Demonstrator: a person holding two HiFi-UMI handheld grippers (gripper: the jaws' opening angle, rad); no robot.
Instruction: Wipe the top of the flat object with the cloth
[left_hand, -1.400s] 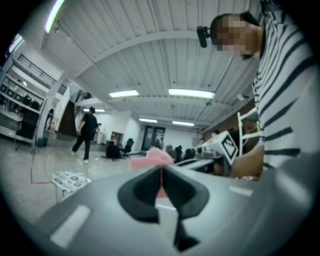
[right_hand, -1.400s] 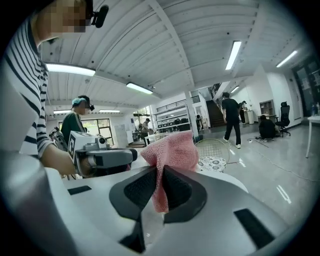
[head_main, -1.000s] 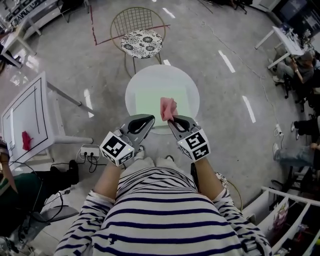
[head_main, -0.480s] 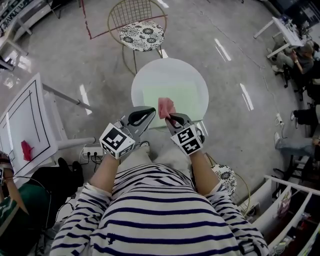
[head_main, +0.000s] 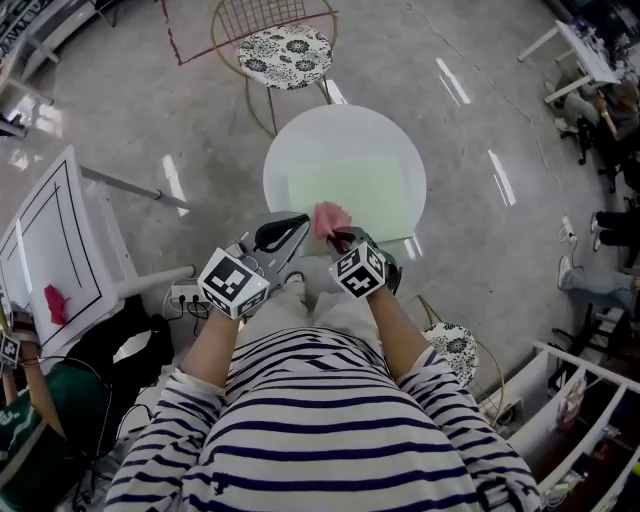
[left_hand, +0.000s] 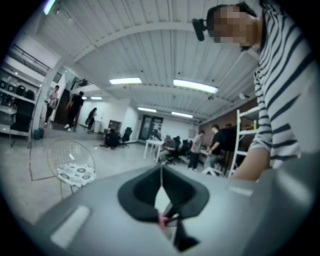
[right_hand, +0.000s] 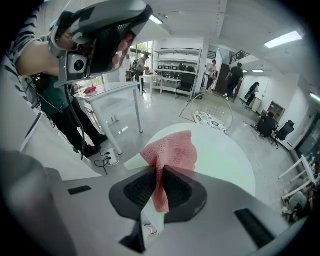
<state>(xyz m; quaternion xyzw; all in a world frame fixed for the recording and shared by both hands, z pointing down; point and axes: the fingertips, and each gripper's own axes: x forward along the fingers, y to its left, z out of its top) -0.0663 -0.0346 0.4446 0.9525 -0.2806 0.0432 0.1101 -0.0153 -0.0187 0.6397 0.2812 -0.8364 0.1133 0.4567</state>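
Observation:
A pale green flat mat (head_main: 352, 194) lies on the round white table (head_main: 300, 140). My right gripper (head_main: 336, 238) is shut on a pink cloth (head_main: 330, 219), which hangs in the air over the mat's near left corner at the table's near rim. In the right gripper view the cloth (right_hand: 171, 152) bunches up out of the closed jaws of that gripper (right_hand: 160, 172) above the table (right_hand: 225, 160). My left gripper (head_main: 298, 224) is shut and holds nothing, just left of the cloth; its own view shows that gripper (left_hand: 161, 181) with jaws pressed together.
A wire chair with a patterned cushion (head_main: 287, 45) stands beyond the table. A white side table (head_main: 60, 215) with a red item (head_main: 54, 304) is at the left, a power strip (head_main: 183, 296) on the floor beside it. People sit at desks at the far right.
The right gripper with the cloth has drawn back from over the mat's middle toward the table's near rim and closer to the left gripper. The left gripper has hardly moved.

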